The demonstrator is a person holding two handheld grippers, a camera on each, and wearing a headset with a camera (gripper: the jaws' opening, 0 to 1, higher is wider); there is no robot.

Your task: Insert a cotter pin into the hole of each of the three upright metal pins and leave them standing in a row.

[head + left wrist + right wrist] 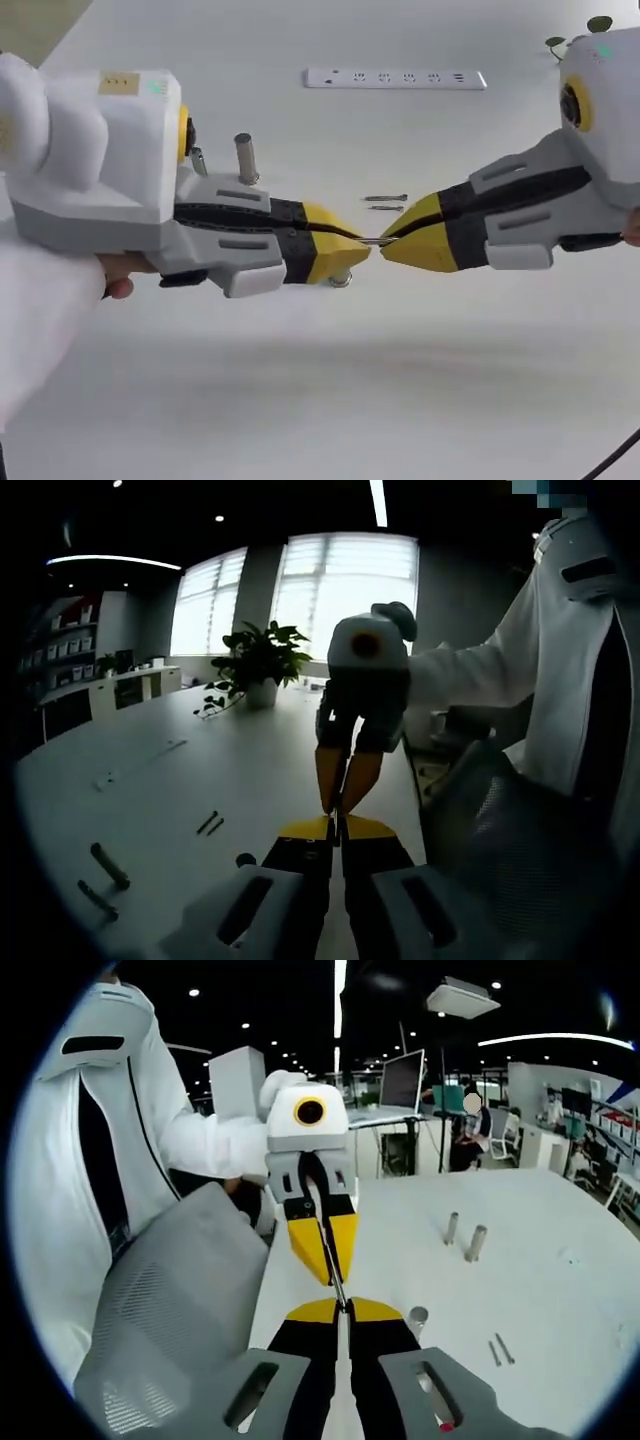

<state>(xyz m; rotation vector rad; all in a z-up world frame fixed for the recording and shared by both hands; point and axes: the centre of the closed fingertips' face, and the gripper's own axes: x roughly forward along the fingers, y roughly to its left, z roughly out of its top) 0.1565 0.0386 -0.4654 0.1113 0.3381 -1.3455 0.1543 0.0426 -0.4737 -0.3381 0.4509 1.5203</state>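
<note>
Left gripper [360, 247] and right gripper [388, 242] meet tip to tip above table [300, 390], both clamped tight. Thin cotter pin [375, 241] bridges gap between tips. Left end clearly pinched; right end looks held too, though contact is hard to make out. One metal pin [341, 280] stands just under left tips. Taller metal pin [245, 158] upright behind left gripper, another [199, 160] beside it, half hidden. Spare cotter pins [385, 198] lie flat beyond tips. Power strip [395, 78] far back.
</note>
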